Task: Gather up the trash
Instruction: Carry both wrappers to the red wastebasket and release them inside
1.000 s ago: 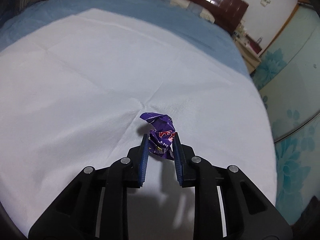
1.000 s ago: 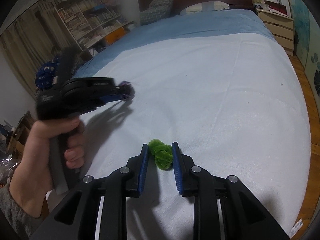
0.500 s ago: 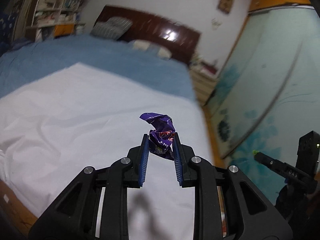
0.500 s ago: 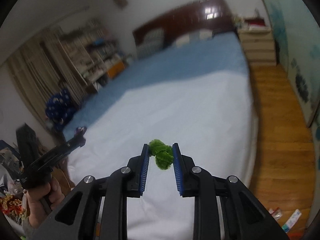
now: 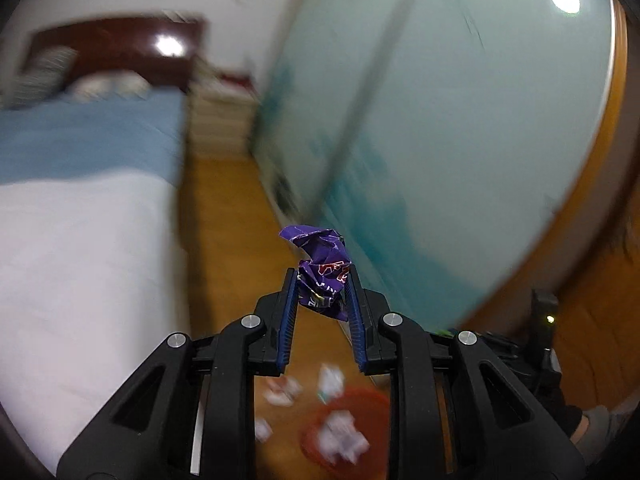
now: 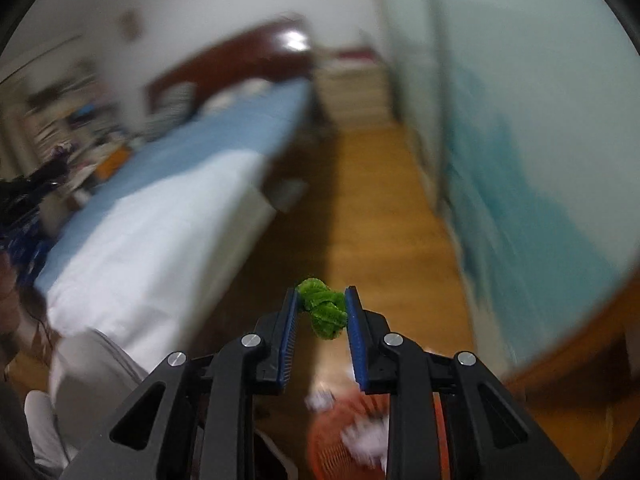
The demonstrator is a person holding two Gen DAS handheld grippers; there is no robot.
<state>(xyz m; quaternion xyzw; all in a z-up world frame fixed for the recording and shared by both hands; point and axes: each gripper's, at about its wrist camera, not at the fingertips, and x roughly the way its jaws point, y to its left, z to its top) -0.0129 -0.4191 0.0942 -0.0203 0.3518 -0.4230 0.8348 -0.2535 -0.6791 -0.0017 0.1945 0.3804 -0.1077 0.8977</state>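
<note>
A crumpled purple wrapper is pinched between the blue pads of my left gripper, which is shut on it above the wooden floor. My right gripper is shut on a fuzzy green wad, also held in the air. An orange-red waste basket with white crumpled paper inside sits on the floor below both grippers; in the right wrist view the basket shows between the finger arms. Both views are blurred by motion.
A bed with a white sheet and blue cover lies to the left. Turquoise wardrobe doors stand to the right. White paper scraps lie on the wooden floor beside the basket. A pale sleeve shows lower left.
Both grippers have swung away from the bed to the right, over the floor and the waste basket, each still holding its piece of trash.
</note>
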